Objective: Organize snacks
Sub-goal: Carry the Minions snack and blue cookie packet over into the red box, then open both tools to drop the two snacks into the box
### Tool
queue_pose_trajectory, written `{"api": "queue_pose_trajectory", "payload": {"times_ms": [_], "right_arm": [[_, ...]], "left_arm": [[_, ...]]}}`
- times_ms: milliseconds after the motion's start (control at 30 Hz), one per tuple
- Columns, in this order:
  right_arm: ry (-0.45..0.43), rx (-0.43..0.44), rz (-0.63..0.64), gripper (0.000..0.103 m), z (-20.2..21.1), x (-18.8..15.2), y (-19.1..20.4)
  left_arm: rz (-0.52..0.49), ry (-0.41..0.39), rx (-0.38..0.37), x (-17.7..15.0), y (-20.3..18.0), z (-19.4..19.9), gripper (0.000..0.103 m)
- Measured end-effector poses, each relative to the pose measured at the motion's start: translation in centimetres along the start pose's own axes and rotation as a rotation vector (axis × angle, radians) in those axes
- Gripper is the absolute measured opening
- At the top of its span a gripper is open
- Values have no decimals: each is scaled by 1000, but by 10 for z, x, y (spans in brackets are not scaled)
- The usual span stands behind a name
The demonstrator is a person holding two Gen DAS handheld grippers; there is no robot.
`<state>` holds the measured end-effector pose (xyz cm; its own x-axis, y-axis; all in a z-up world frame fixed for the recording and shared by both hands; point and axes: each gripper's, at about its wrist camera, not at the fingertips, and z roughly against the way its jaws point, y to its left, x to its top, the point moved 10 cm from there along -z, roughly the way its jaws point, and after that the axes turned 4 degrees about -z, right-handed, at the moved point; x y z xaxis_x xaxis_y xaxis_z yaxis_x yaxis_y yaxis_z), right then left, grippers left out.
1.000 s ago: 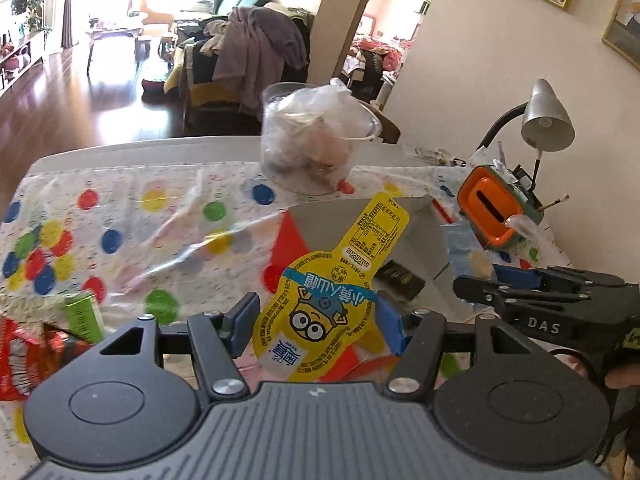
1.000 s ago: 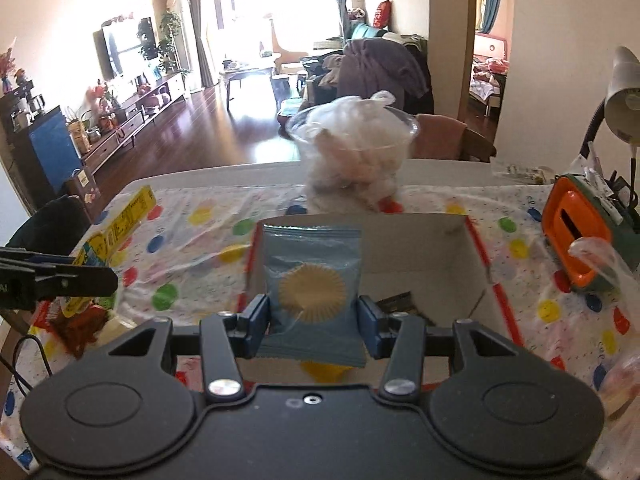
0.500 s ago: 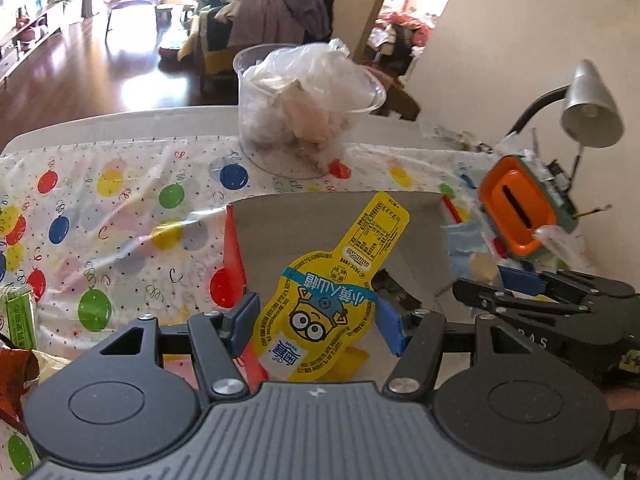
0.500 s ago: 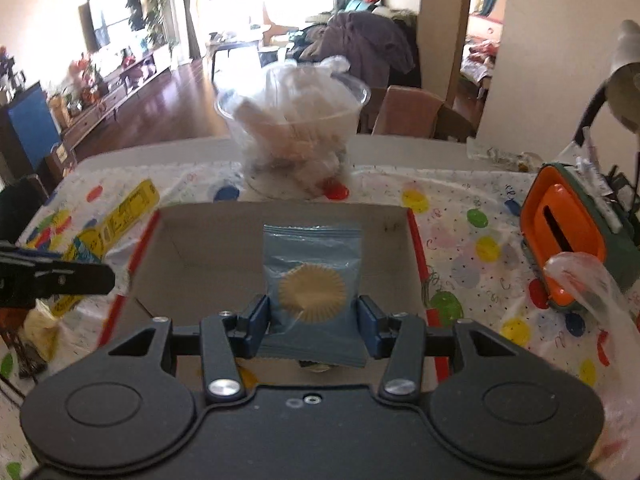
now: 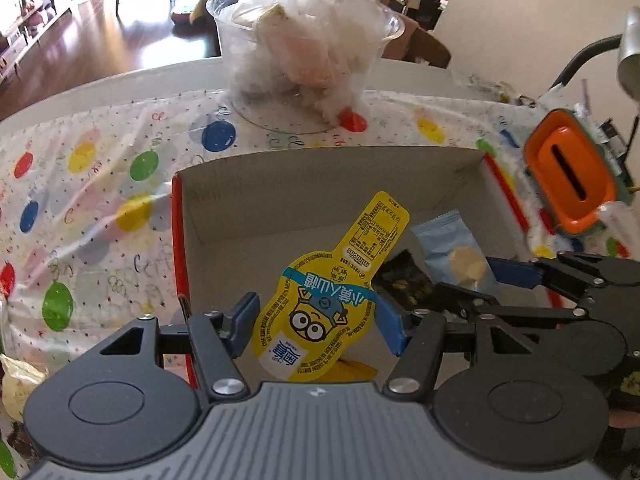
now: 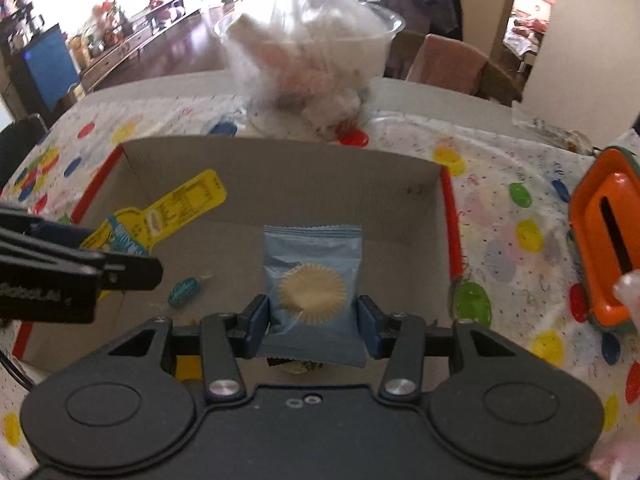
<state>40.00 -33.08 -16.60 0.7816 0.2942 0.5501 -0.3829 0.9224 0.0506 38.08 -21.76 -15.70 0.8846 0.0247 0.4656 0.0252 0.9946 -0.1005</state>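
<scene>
Box (image 5: 320,184) is the thing both drops turn on; the open cardboard box with red outer sides sits on the spotted surface (image 5: 100,208) directly ahead of and below both grippers, its cavity under each held snack, so the coming move looks to me like a plain release downward rather than any further reach; the left gripper (image 5: 316,320) has its blue pads pressed in on the lower, rounded part of the yellow Minion packet (image 5: 328,300), whose long axis runs up and away to the right, the narrow label end tilted over the box floor; the right gripper (image 6: 314,320) pinches the pale blue biscuit packet (image 6: 314,276) by its lower sides, the packet standing roughly upright, long axis pointing away toward the far wall of the box; in the left wrist view the right gripper comes in from the right, just beside the left one, and both hover over the near half of the box, so neither is clearly nearer; already inside lie a small teal wrapped candy (image 6: 183,291) and a dark packet (image 5: 404,280), near the spot under the blue one; a clear tub of bagged snacks (image 5: 304,48) stands beyond the box; an orange holder (image 5: 572,184) sits to the right.
</scene>
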Motion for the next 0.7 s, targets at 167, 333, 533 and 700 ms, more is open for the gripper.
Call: {"api": "queue_pose_trajectory", "payload": {"times_ms": [167, 333, 533, 700], "right_arm": [[37, 11, 31, 46, -16, -4, -1], [62, 31, 42, 46, -25, -5, -1], [85, 32, 43, 47, -32, -7, -3], [97, 43, 44, 47, -34, -9, -3]], "left_arm": [[-14, 46, 28, 1, 0, -17, 62], [-17, 86, 43, -2, 1, -29, 62], [-18, 123, 51, -5, 2, -39, 62], [-19, 129, 55, -5, 2, -42, 63]]}}
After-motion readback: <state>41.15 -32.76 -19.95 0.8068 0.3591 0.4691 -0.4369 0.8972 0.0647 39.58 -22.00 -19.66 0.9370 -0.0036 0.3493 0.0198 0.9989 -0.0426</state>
